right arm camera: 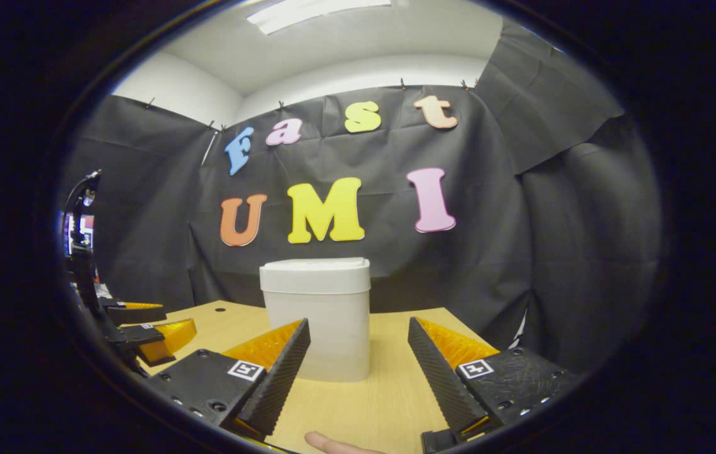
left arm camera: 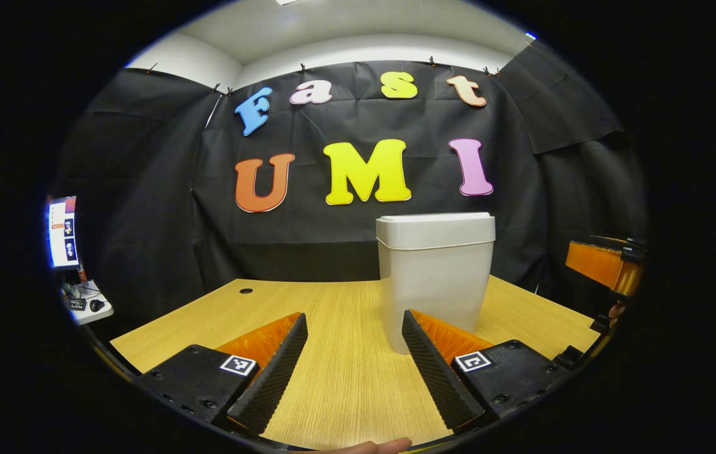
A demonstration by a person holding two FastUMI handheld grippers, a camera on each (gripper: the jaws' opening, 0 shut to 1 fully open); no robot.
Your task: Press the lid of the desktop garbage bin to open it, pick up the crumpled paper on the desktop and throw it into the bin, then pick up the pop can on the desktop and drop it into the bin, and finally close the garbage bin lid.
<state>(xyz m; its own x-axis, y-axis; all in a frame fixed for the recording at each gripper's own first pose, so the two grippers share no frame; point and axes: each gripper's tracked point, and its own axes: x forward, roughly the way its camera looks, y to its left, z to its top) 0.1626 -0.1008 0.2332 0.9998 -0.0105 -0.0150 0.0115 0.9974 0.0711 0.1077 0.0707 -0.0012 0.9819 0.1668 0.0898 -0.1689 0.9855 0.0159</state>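
The tall white plastic garbage bin (right arm camera: 316, 318), lid down, stands upright straight ahead of the spread, empty right hand-held gripper (right arm camera: 358, 372); the left hand-held gripper (left arm camera: 354, 369), also spread, sees it right of centre.

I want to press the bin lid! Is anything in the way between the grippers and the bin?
Nothing visible is. Bare table lies between the left hand-held gripper and the bin, whose lid is shut. The right hand-held gripper also faces the bin across bare wood. Both stand open.
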